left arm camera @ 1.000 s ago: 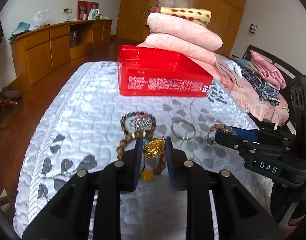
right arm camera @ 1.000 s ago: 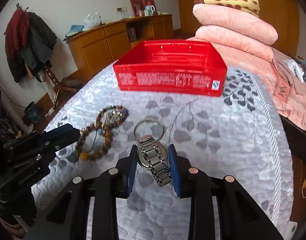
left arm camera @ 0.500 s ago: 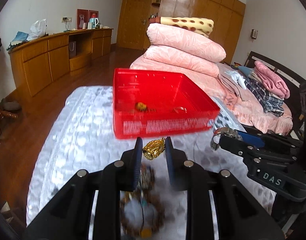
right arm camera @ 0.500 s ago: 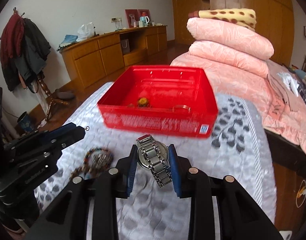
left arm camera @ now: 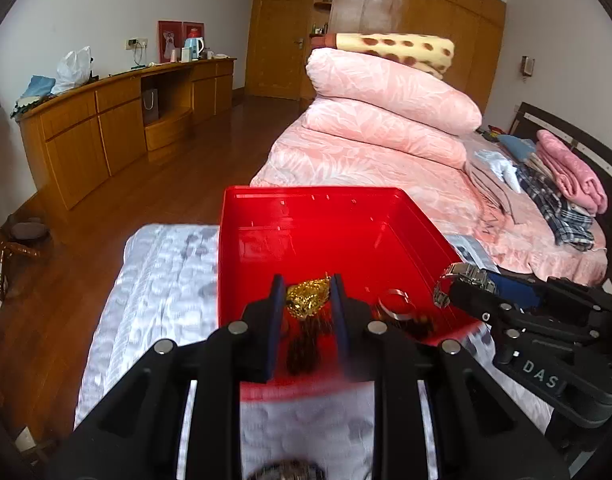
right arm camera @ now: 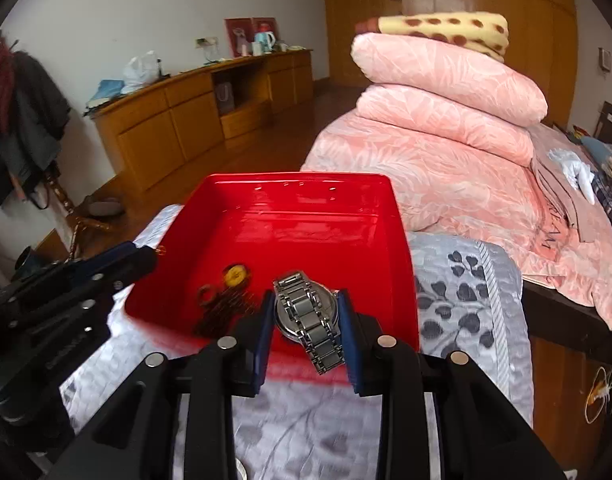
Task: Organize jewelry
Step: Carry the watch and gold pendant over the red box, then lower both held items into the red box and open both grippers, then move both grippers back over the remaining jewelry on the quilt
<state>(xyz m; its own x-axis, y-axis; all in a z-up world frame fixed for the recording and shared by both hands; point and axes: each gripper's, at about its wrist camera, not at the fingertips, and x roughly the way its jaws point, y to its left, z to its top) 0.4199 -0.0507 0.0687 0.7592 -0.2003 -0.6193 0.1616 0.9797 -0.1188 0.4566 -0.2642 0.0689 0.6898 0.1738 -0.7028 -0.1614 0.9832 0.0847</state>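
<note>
A gold pendant (left arm camera: pixel 307 298) is pinched in my left gripper (left arm camera: pixel 306 300), which hangs over the near part of the red tray (left arm camera: pixel 329 200). Beside it my right gripper (right arm camera: pixel 309 314) is shut on a silver metal watch (right arm camera: pixel 307 316), also above the tray's (right arm camera: pixel 298 179) near side. Inside the tray lie a silver bangle (left arm camera: pixel 393 303), a yellow bead piece (right arm camera: pixel 236 274) and dark beads that are blurred. In the left wrist view the right gripper (left arm camera: pixel 451 296) shows at the right with the watch (left arm camera: pixel 463 276). The left gripper (right arm camera: pixel 148 256) shows at the left of the right wrist view.
The tray stands on a grey leaf-patterned bed cover (right arm camera: pixel 461 304). Behind it are stacked pink quilts (left arm camera: pixel 385 120) and a spotted blanket. A wooden sideboard (left arm camera: pixel 106 128) lines the left wall across bare floor. A beaded bracelet (left arm camera: pixel 286 470) lies under my left gripper.
Both grippers have travelled forward and slightly up, from above the bracelets on the bed cover to over the red tray. Pendant and watch stay gripped.
</note>
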